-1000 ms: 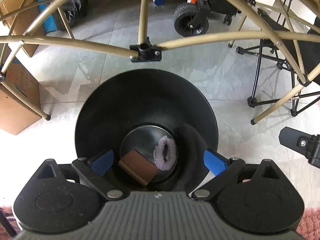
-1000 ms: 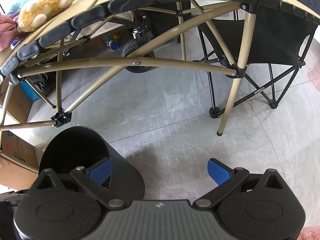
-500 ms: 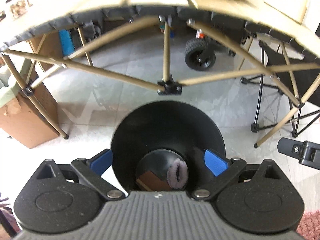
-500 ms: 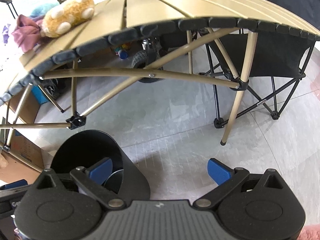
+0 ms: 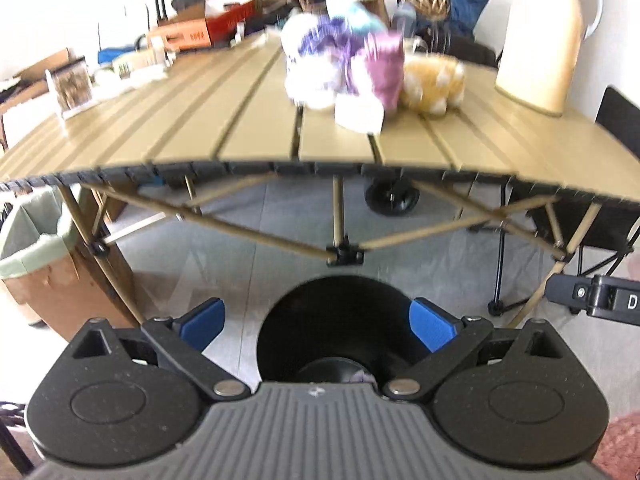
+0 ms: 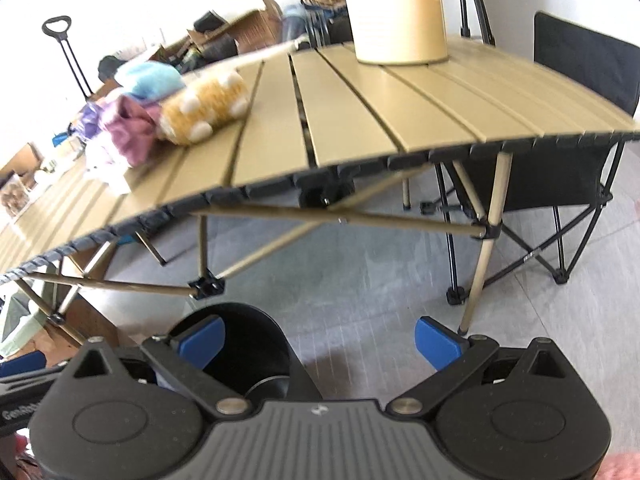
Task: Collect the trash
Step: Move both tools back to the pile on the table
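Note:
A black trash bin (image 5: 340, 292) stands on the floor in front of a tan slatted table (image 5: 200, 120). My left gripper (image 5: 317, 321) is open above the bin's near rim and holds nothing. A bit of pale purple fluff (image 5: 362, 376) shows at the bin's bottom. In the right wrist view the bin (image 6: 248, 340) sits behind the left finger of my right gripper (image 6: 319, 339), which is open and empty over the floor. A crumpled white paper (image 5: 358, 114) lies on the table by a purple cloth (image 5: 384, 68).
A yellow plush toy (image 5: 434, 84) and a cream jug (image 5: 540, 40) stand on the table, with boxes and jars at the far left. A cardboard box lined with a green bag (image 5: 28, 240) sits on the floor at left. A black folding chair (image 6: 568, 184) is at right.
Both grippers have lifted and tilted up from the bin. The table top has come into view and the bin has sunk low in both views. Both stay open.

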